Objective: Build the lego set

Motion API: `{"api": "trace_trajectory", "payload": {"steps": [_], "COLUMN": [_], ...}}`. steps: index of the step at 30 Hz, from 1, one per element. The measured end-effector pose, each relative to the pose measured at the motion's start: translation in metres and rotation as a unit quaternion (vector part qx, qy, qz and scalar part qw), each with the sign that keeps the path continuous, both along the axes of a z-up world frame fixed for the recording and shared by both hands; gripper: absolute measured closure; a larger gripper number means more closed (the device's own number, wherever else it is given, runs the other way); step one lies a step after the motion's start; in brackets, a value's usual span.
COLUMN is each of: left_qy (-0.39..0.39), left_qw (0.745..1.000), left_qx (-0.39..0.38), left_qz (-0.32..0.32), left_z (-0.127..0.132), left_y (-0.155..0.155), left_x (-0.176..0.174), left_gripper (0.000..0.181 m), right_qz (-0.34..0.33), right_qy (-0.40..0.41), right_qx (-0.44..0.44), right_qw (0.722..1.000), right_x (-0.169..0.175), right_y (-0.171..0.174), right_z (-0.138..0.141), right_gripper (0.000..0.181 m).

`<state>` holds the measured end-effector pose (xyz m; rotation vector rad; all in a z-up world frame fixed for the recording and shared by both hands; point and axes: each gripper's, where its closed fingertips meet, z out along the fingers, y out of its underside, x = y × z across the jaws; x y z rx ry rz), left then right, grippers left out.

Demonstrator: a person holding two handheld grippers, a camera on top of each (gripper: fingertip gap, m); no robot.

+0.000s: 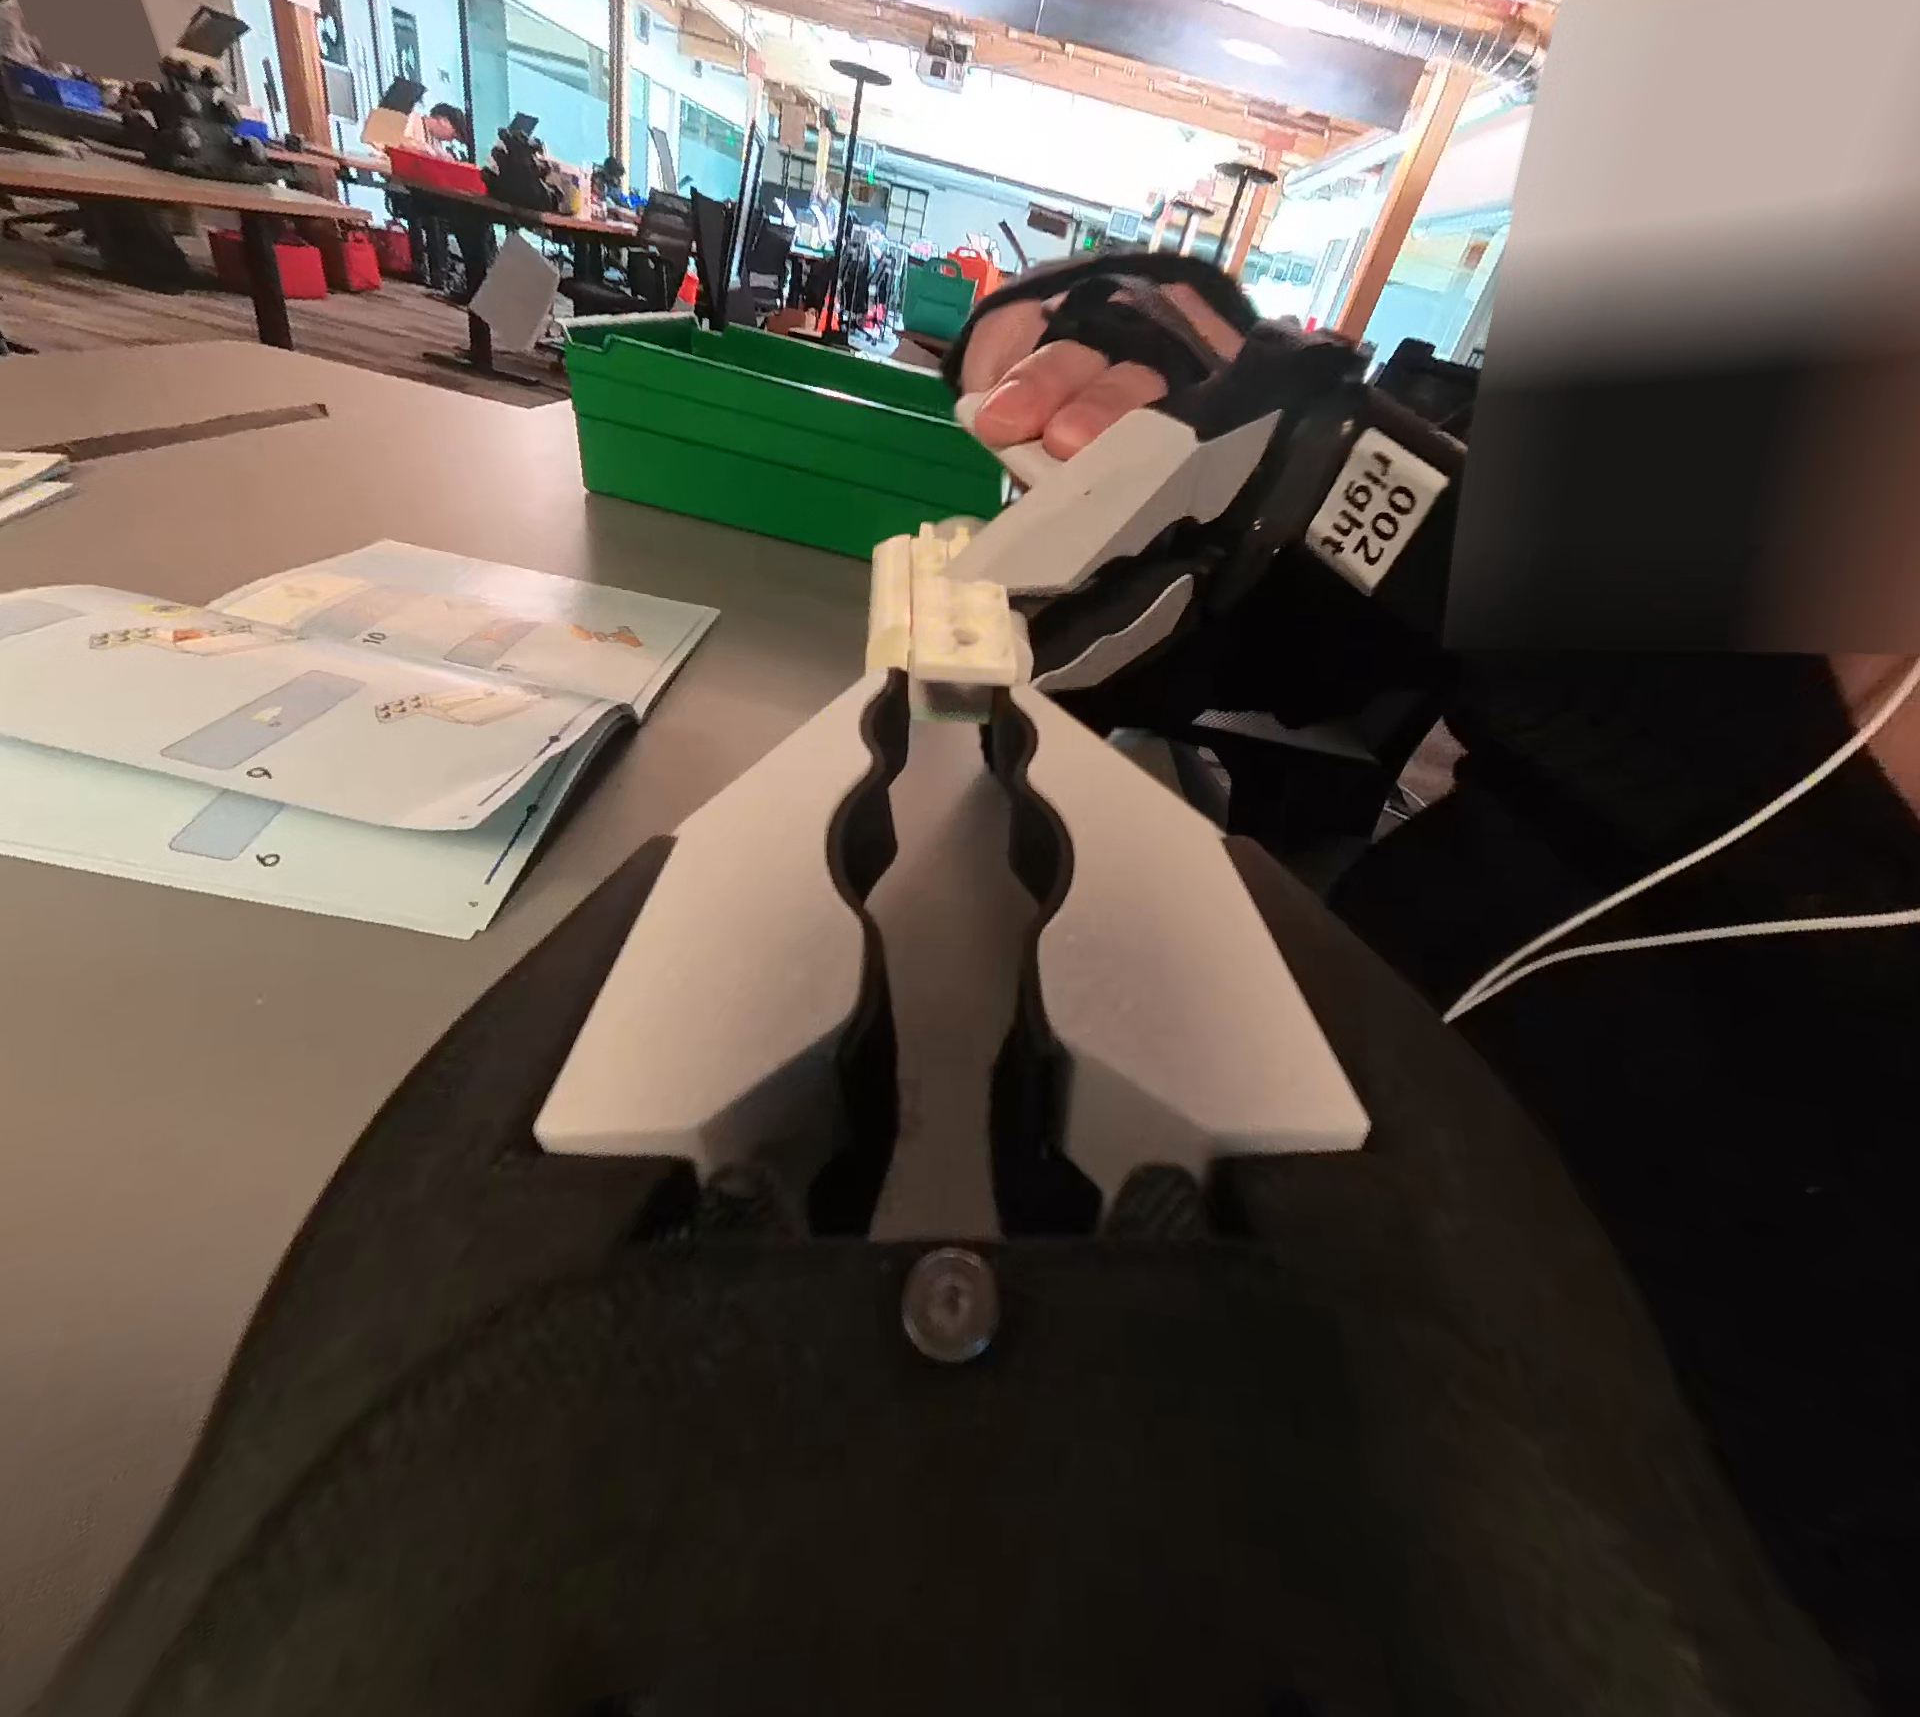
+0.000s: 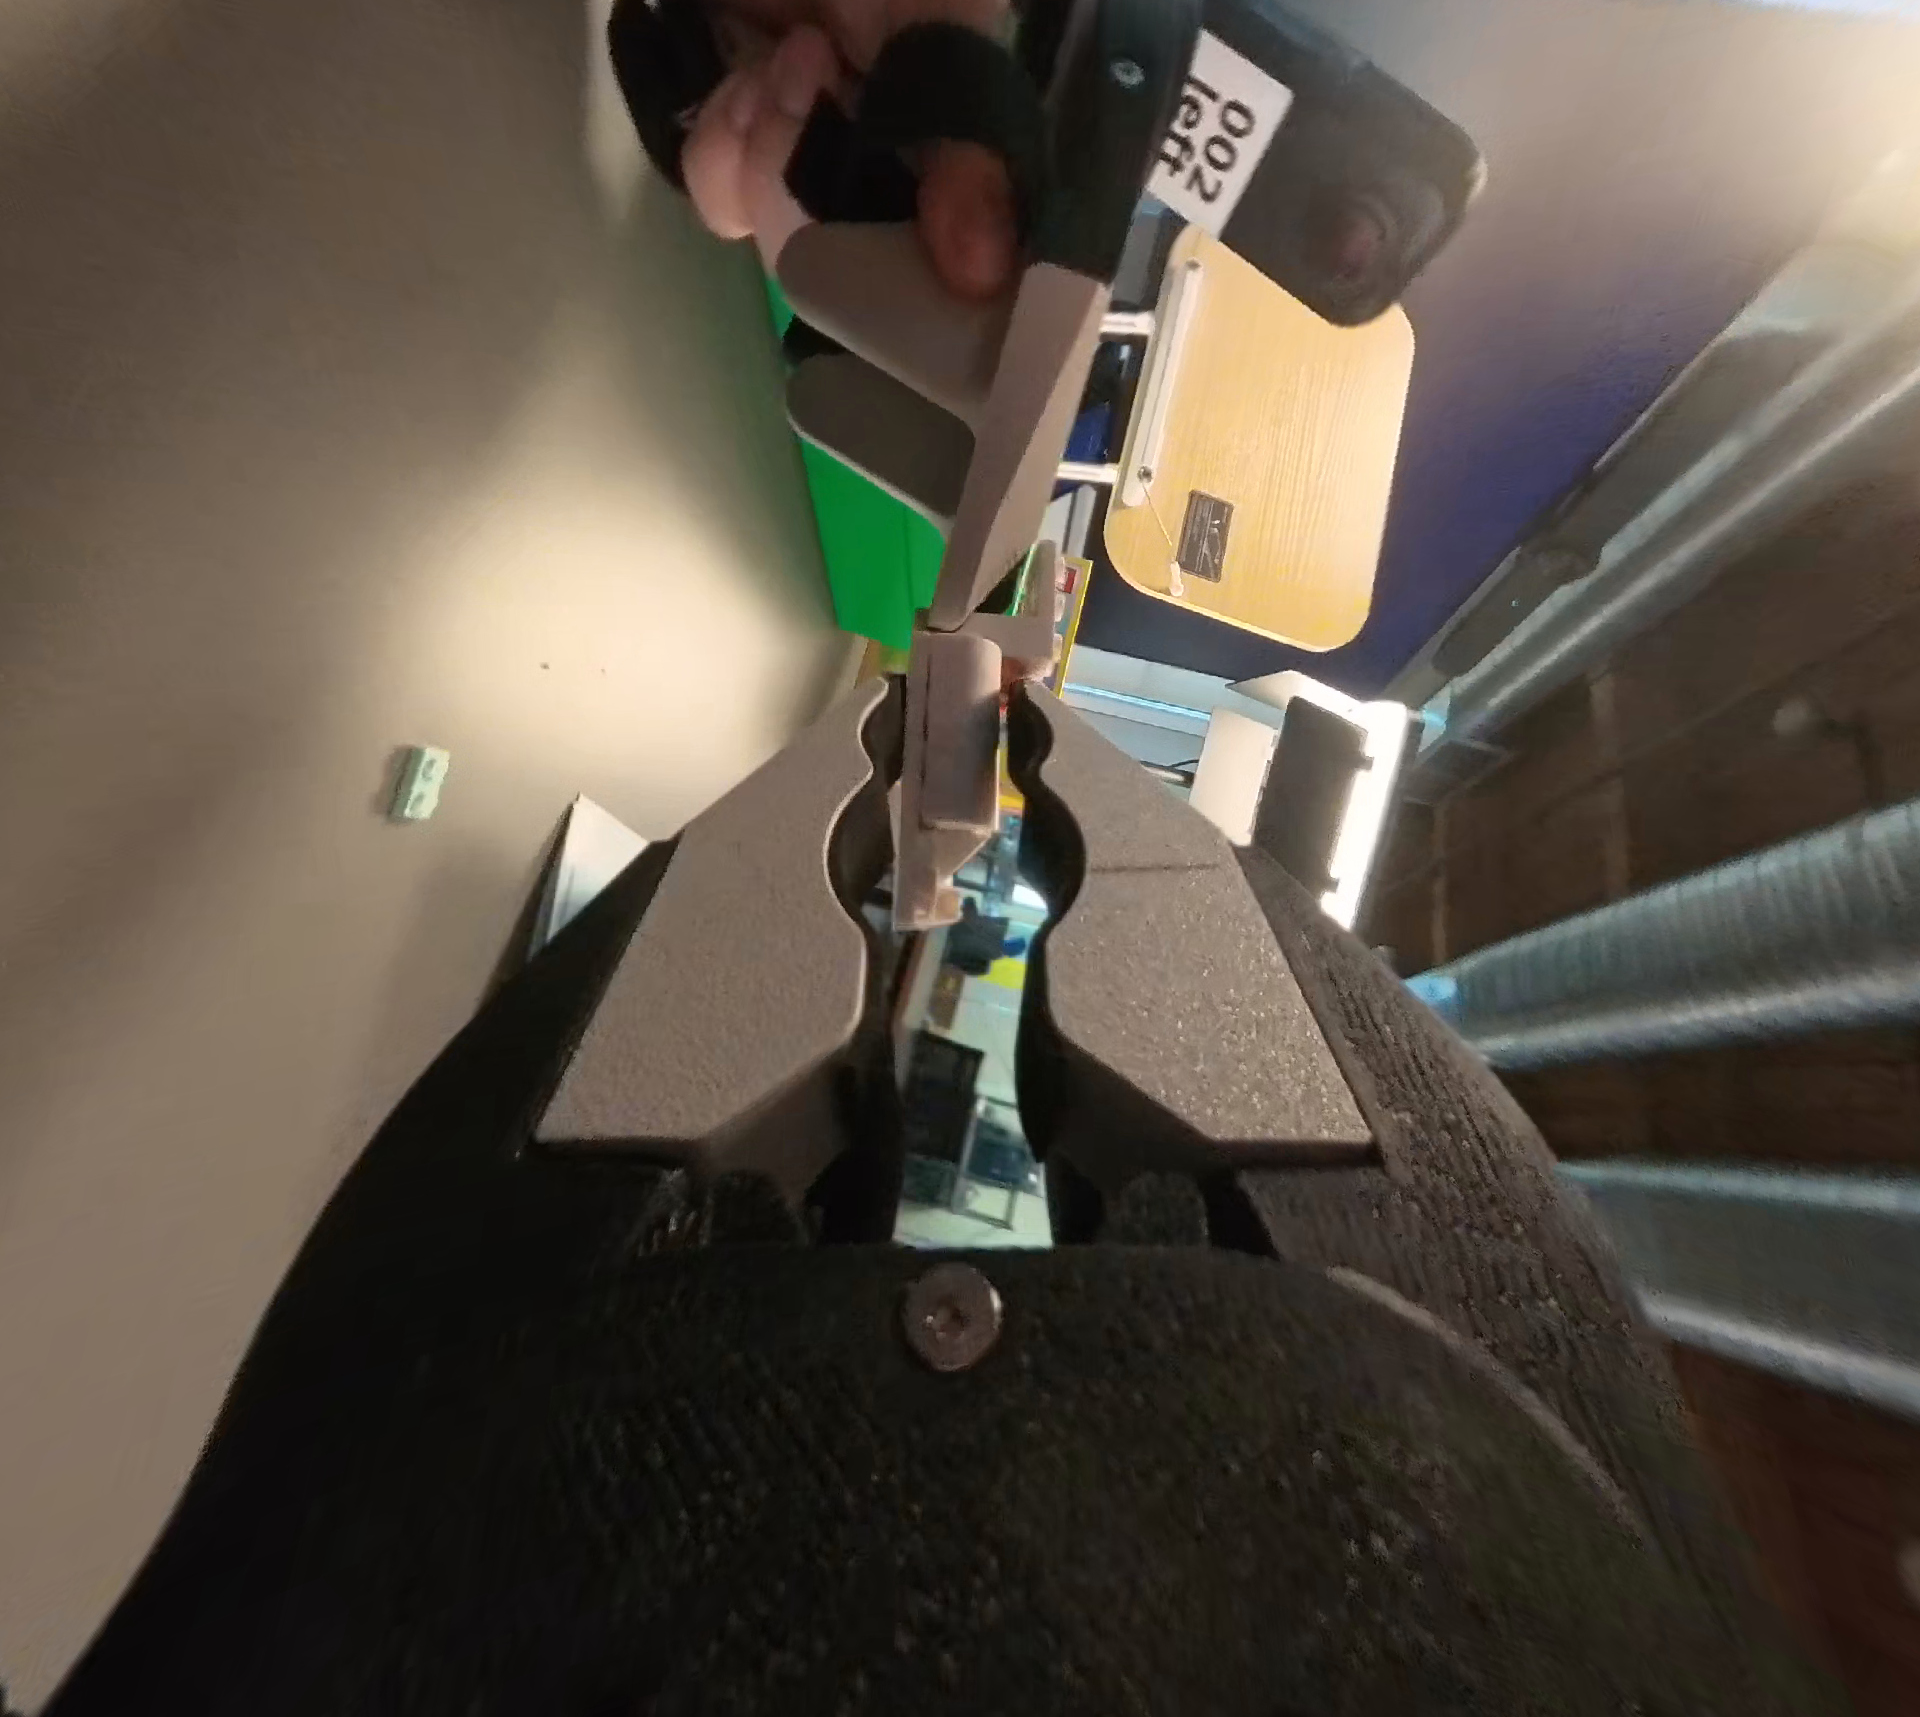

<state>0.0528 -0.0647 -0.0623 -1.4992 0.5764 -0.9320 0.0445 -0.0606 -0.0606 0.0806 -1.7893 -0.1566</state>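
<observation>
My left gripper (image 1: 951,693) is shut on a white lego assembly (image 1: 951,618) and holds it above the grey table (image 1: 260,1096). My right gripper (image 1: 982,571) comes in from the right, and its fingertips meet the top of the same assembly. In the right wrist view my right gripper (image 2: 951,699) is shut on a long white lego piece (image 2: 940,784). There the left gripper (image 2: 951,613) touches the far end of that piece from above. A small pale lego piece (image 2: 419,782) lies loose on the table (image 2: 312,420).
An open instruction booklet (image 1: 312,701) lies on the table to the left. A green bin (image 1: 769,431) stands behind the grippers and also shows in the right wrist view (image 2: 862,524). A person's dark sleeve and a white cable (image 1: 1662,888) are on the right. Less than 4 cm separates the two grippers' tips.
</observation>
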Motion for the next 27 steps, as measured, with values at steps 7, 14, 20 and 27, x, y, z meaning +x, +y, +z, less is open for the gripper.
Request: {"api": "trace_trajectory", "payload": {"steps": [7,14,20,27], "left_qy": [-0.033,-0.044,-0.016,-0.017], "left_qw": [0.999,0.998,0.998,0.997], "left_qx": [-0.026,-0.035,-0.055,-0.068], "left_qz": [0.002,0.003,-0.003,-0.039], "left_z": [-0.003,-0.007,-0.017,-0.016], "left_y": [0.007,0.009,0.011,0.006], "left_x": [-0.005,-0.003,-0.001,0.004], "left_gripper": [0.166,0.127,0.147,0.147], "right_qz": [-0.028,-0.034,-0.021,-0.008], "right_qy": [0.013,0.043,0.031,-0.001], "right_qx": [-0.004,-0.072,-0.067,-0.199], "right_qw": [1.000,0.996,0.997,0.980], "right_x": [-0.005,-0.012,-0.017,-0.010], "right_y": [0.007,0.004,-0.001,0.004], "right_z": [-0.003,-0.007,-0.018,-0.018], "right_gripper": [0.165,0.165,0.165,0.136]}}
